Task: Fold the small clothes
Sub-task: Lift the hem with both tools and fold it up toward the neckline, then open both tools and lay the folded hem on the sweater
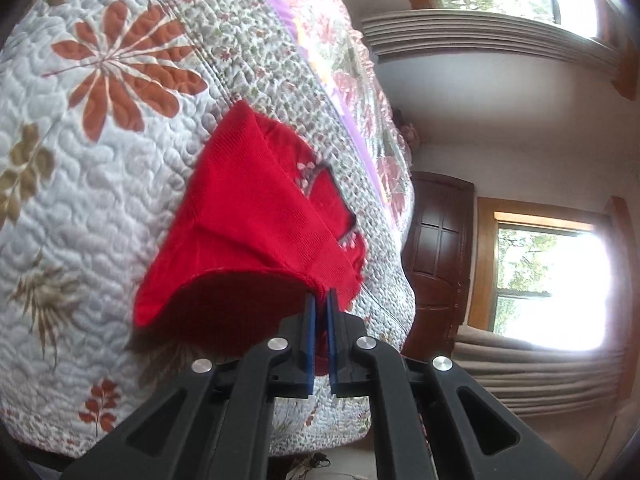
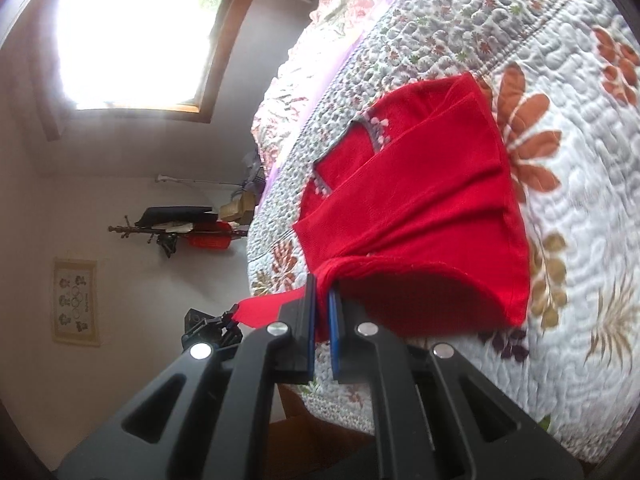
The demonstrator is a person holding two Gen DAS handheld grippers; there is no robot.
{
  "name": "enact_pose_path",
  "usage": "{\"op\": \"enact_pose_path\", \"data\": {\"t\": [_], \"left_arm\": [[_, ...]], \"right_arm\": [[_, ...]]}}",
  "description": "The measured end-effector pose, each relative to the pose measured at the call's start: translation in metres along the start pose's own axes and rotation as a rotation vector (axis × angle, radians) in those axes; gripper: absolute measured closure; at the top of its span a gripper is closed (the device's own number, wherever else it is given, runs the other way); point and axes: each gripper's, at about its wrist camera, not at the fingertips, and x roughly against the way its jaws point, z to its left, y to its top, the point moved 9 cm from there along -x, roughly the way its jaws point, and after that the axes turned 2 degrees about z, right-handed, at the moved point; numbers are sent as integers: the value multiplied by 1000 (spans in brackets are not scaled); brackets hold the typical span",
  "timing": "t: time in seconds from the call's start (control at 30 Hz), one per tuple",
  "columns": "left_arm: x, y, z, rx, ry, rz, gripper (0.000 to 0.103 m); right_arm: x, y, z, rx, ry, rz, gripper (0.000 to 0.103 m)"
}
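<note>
Left gripper (image 1: pixel 321 300) was nearly closed, blue pads (image 1: pixel 309 320) clamped on a hem corner of the red garment (image 1: pixel 248 216) at lower centre of the left wrist view; only a thin slit showed between the jaws, red fabric filling it. Right gripper (image 2: pixel 323 292) was the same: narrow gap, blue pads (image 2: pixel 333 312) pinching the opposite hem corner of the red garment (image 2: pixel 420 208), with a loose red flap sticking out to the left of the jaws. The garment lay across the quilted bedspread (image 1: pixel 100 200), hem edge lifted off the bed between the two grippers, far end flat on the quilt. Small pale trim on a grey edge showed near its neckline (image 2: pixel 376 128); detail too blurry to make out. The other gripper (image 2: pixel 212 330) showed at lower left of the right wrist view, dark and partly hidden behind the near finger. No readable brands. A wall hanging (image 2: pixel 76 300) at left of the right wrist view carried small figures and ring shapes; any text was illegible. The window (image 2: pixel 136 36) was blown out white. The garment's underside at the lifted hem was in shadow.
</note>
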Motion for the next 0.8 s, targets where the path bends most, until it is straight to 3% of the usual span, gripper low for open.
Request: {"op": "enact_pose_path", "data": {"t": [0.4,0.53,0.6,0.63,0.73,0.8], "left_arm": [[-84,67,58,82,108,63,98],[-99,88,67,96,116,58,93],[-102,96,67,99,109,60,89],[-103,99,67,96,112,62,81],[-96,108,60,73,114,43,62],[-90,110,52,44,119,33,59]], "right_arm": [[-70,76,-68,-97,-122,52,99],[-85,95,-90,-131,-153,46,98],[-87,102,-100,-153,-176,34,92],[-87,105,-102,-159,-180,28,91],[-78,110,-97,-144,-188,2,68],[-71,110,-85,-92,-208,-6,65]]}}
